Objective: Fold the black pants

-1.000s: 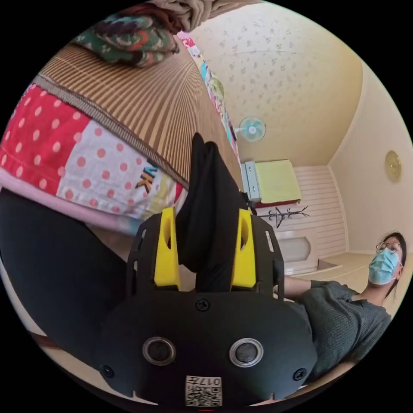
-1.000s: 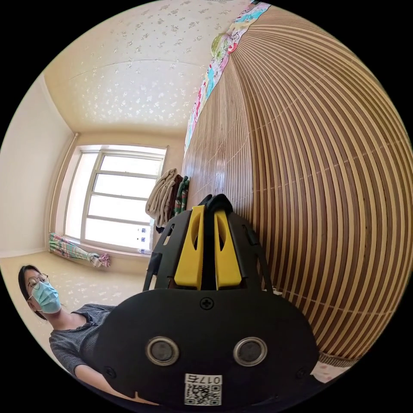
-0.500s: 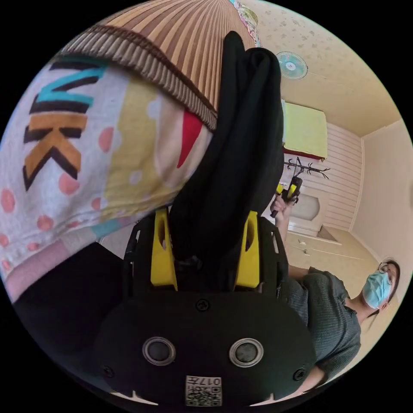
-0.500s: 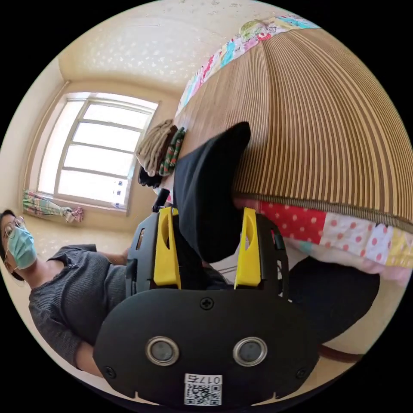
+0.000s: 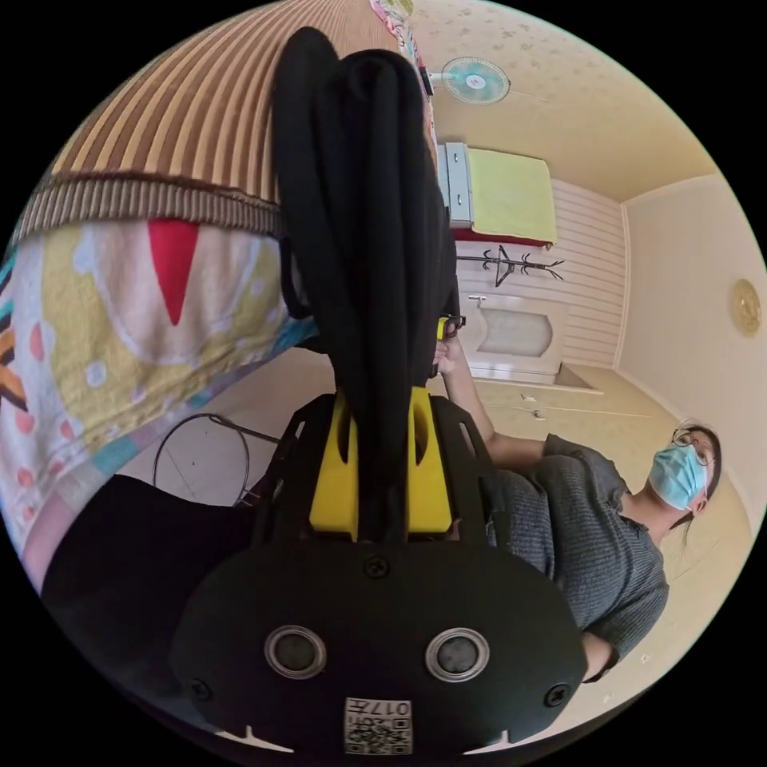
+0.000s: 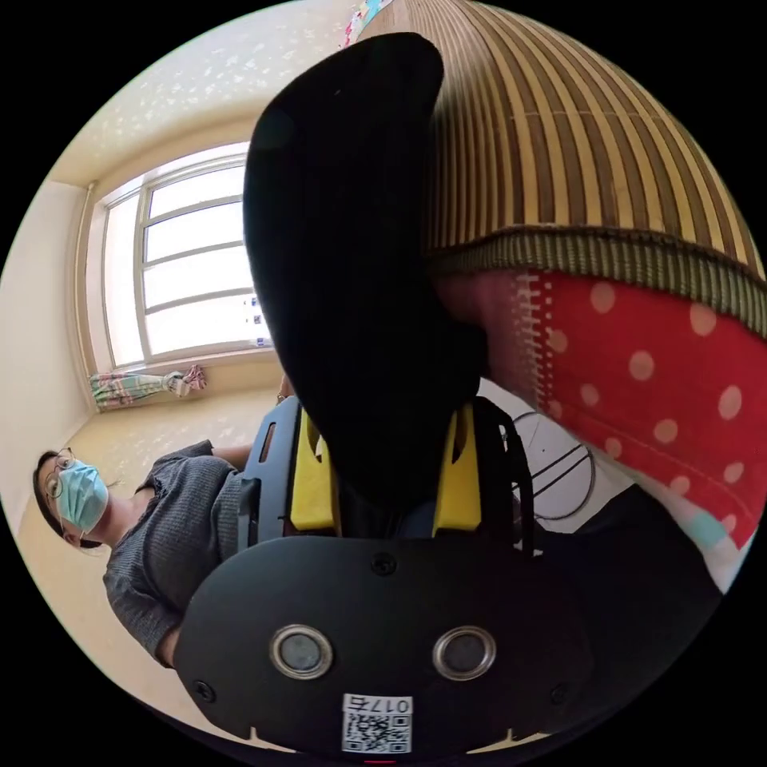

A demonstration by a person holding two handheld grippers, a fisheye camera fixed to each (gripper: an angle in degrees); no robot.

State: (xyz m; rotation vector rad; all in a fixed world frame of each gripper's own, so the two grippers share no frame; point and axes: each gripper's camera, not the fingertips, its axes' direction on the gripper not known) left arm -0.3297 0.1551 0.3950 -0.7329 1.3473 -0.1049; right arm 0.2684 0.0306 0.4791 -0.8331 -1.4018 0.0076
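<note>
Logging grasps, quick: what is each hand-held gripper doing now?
Left hand-held gripper: shut on pants.
Right hand-held gripper: open, pants between its jaws.

We count one pair of black pants (image 5: pixel 359 208), two tongs (image 5: pixel 380 399) (image 6: pixel 383 447), and one striped mat (image 6: pixel 559 144). We also count one wall fan (image 5: pixel 475 80), one window (image 6: pixel 192 272), one person (image 5: pixel 591 527).

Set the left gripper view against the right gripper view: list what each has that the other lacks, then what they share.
Left gripper view: a wall fan, a coat rack and the left gripper shut on bunched black pants.
Right gripper view: a window, with pants fabric between the right gripper jaws.
Both: the striped mat, the patterned quilt and the person.
</note>
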